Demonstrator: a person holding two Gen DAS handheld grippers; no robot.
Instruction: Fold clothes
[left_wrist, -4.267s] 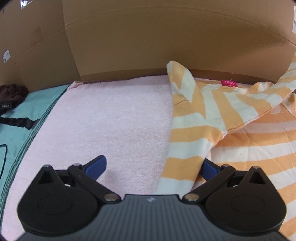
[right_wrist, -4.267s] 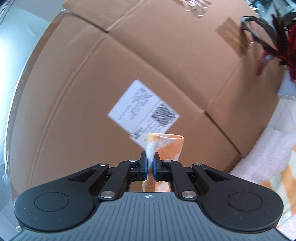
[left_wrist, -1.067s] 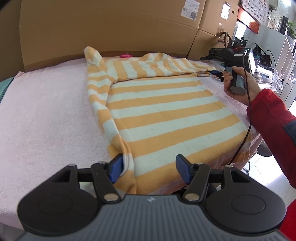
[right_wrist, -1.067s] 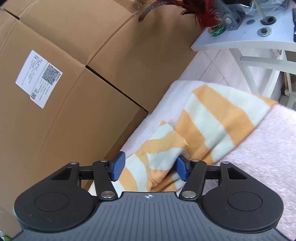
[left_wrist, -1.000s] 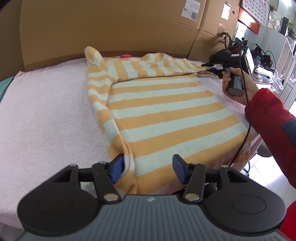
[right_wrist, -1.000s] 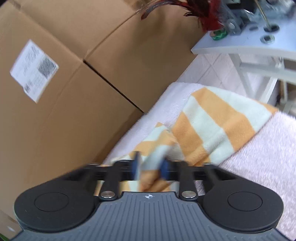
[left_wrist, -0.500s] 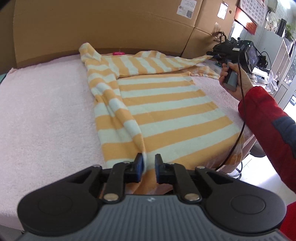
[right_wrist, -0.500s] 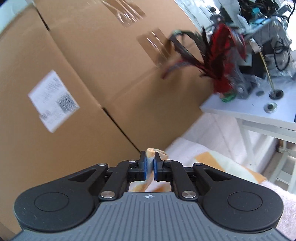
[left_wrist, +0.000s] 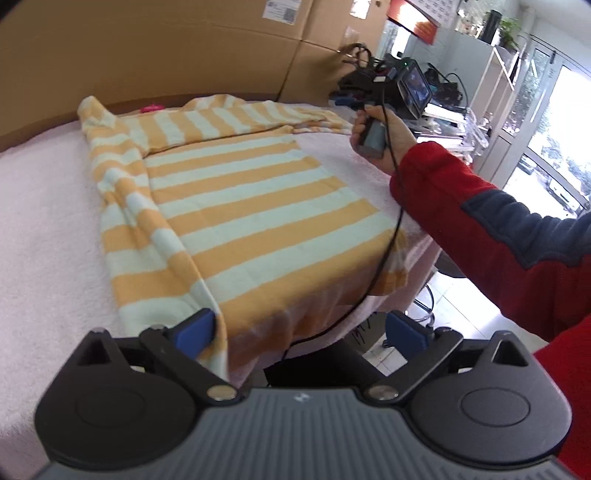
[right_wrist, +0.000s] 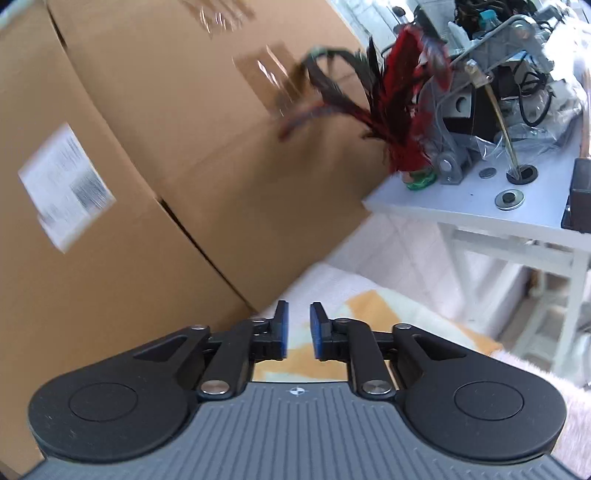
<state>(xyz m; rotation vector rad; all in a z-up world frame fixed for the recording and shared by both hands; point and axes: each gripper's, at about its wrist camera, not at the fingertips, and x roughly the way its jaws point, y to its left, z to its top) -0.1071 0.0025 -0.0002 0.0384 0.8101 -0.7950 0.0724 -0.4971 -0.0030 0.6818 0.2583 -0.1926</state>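
1. I am holding my left tool (left_wrist: 301, 330) open wide at the bench's near edge, its left pad beside the striped sweater's (left_wrist: 236, 206) hem corner.
2. The sweater is lying flat on the pink-towelled bench (left_wrist: 44, 206), long axis running away from me toward the cardboard boxes (left_wrist: 166, 48).
3. My right tool (right_wrist: 298, 330) is hovering slightly parted, empty, over the far-right sleeve (right_wrist: 402, 325), nearer it than the left.
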